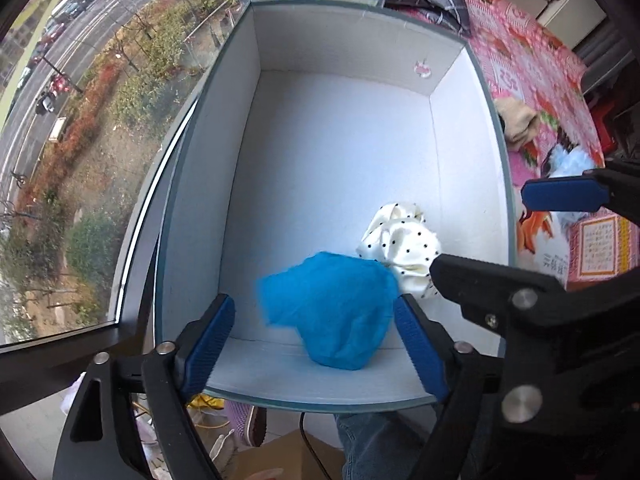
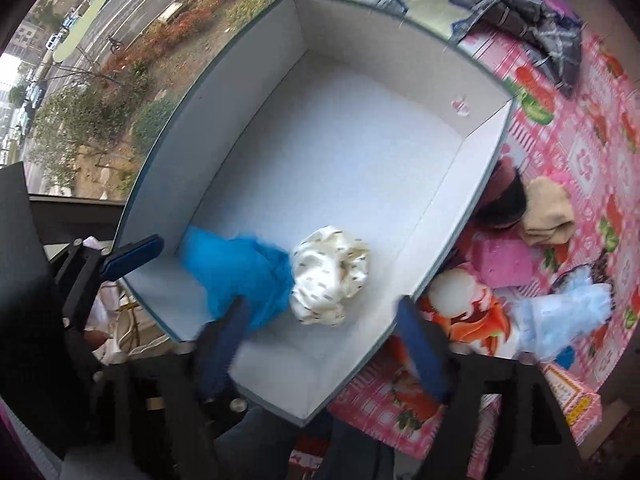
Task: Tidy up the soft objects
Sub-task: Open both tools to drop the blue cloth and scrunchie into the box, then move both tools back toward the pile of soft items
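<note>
A white box (image 1: 344, 136) with a teal rim stands on the pink mat; it also shows in the right wrist view (image 2: 340, 128). Inside, near the front, lie a bright blue soft bundle (image 1: 328, 308) (image 2: 240, 272) and a cream dotted cloth (image 1: 404, 244) (image 2: 328, 276). My left gripper (image 1: 316, 344) is open over the box's near end, its blue pads either side of the blue bundle, which is blurred and not gripped. My right gripper (image 2: 320, 340) is open and empty above the box's near corner, close over both cloths.
On the pink patterned mat (image 2: 580, 148) right of the box lie a tan cloth (image 2: 548, 212), a pink sponge-like piece (image 2: 504, 264), a light blue fluffy item (image 2: 564, 316) and a dark item (image 2: 504, 200). A plaid blanket (image 2: 520, 4) lies behind. A window is at the left.
</note>
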### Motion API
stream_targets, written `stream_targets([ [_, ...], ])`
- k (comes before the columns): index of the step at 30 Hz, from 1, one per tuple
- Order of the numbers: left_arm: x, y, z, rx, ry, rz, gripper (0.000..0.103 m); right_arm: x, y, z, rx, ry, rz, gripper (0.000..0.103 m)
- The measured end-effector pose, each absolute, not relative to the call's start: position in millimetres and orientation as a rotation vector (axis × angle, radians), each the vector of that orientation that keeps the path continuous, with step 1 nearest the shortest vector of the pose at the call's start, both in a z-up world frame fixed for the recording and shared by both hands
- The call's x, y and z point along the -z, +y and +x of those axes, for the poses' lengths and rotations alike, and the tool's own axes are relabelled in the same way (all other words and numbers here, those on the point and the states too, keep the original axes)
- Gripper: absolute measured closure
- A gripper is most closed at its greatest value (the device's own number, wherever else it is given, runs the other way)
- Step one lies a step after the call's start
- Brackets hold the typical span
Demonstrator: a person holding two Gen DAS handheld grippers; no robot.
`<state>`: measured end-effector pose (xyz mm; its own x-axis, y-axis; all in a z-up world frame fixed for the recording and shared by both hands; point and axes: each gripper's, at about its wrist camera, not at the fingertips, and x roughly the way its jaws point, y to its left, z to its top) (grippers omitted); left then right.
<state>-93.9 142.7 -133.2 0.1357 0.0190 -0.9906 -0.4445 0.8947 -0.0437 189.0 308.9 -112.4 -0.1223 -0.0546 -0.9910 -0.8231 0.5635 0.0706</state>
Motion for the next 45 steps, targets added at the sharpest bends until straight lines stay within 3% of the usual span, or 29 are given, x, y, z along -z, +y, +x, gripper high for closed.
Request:
stream_targets([
  [2,128.9,139.4,-97.9,-0.337,1.384,-0.377,0.000,109.0,309.3,188.5,-0.779,1.566,-0.757,0.018],
  [6,120.7,142.1,-100.0,-0.291,1.339,-0.449,0.000,100.3,306.8,193.8,-0.768,1.562,-0.741,0.016],
  [7,117.9,144.4,-102.6,-0.288,1.335,-0.451,0.000,100.0,306.7,197.3,-0.760,1.564,-0.745,0.003],
  [8,115.9,145.5,-103.2,-0.287,1.328,-0.456,0.000,98.2,305.5,199.4,-0.752,1.557,-0.750,0.000],
  [34,77.9,120.8,-74.9,-0.284,1.343,-0.337,0.000,49.8,267.1,242.2,-0.727,1.530,-0.573,0.000],
  [45,62.0,81.8,-21.9,-0.159,1.347,-0.281,0.000,20.1,191.9,302.8,-0.577,1.548,-0.258,0.000],
])
